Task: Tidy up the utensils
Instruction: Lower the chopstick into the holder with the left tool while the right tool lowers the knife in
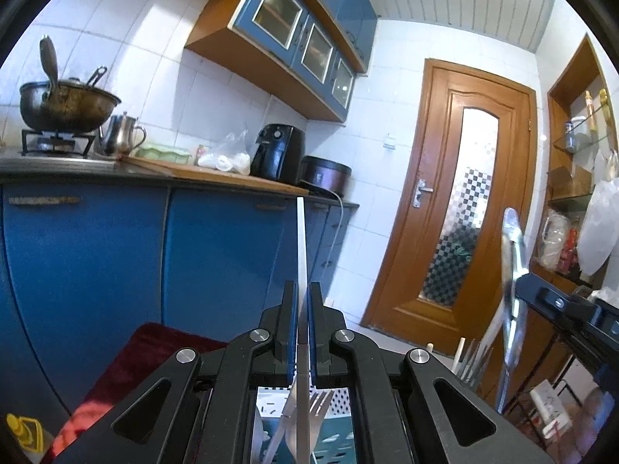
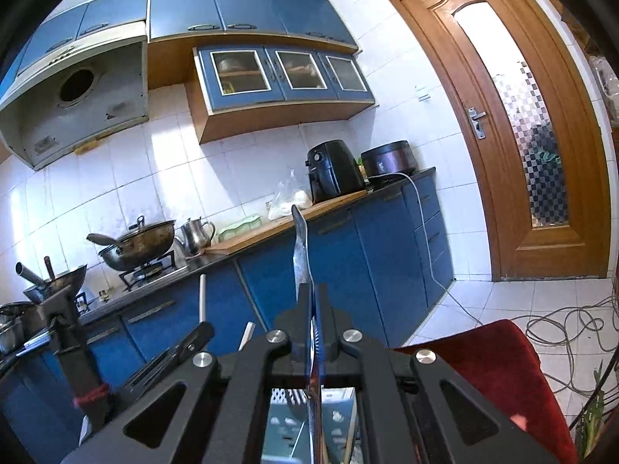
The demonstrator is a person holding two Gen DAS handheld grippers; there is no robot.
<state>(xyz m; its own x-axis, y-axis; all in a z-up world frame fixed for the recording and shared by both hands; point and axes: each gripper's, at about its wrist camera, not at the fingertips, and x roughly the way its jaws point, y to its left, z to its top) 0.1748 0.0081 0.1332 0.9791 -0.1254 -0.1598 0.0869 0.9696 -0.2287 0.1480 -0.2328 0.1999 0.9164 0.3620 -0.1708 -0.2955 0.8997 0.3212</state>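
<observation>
My left gripper (image 1: 303, 290) is shut on a flat white-handled utensil (image 1: 301, 239), whose handle points up and whose end hangs below the jaws. Under it, a white and teal perforated utensil holder (image 1: 340, 398) shows with fork tines (image 1: 319, 402) in it. My right gripper (image 2: 310, 290) is shut on a metal utensil handle (image 2: 300, 247) that stands upright; its lower end hangs over the holder (image 2: 286, 425). In the left wrist view the right gripper's metal utensil (image 1: 510, 270) shows at the right, above more forks and sticks (image 1: 474, 355).
Blue kitchen cabinets (image 1: 216, 255) and a counter with a wok (image 1: 65, 104), kettle, air fryer (image 1: 276, 152) and rice cooker lie ahead. A wooden door (image 1: 452, 208) stands right. A red chair (image 2: 499, 379) is below. Cables (image 2: 561, 328) lie on the tiled floor.
</observation>
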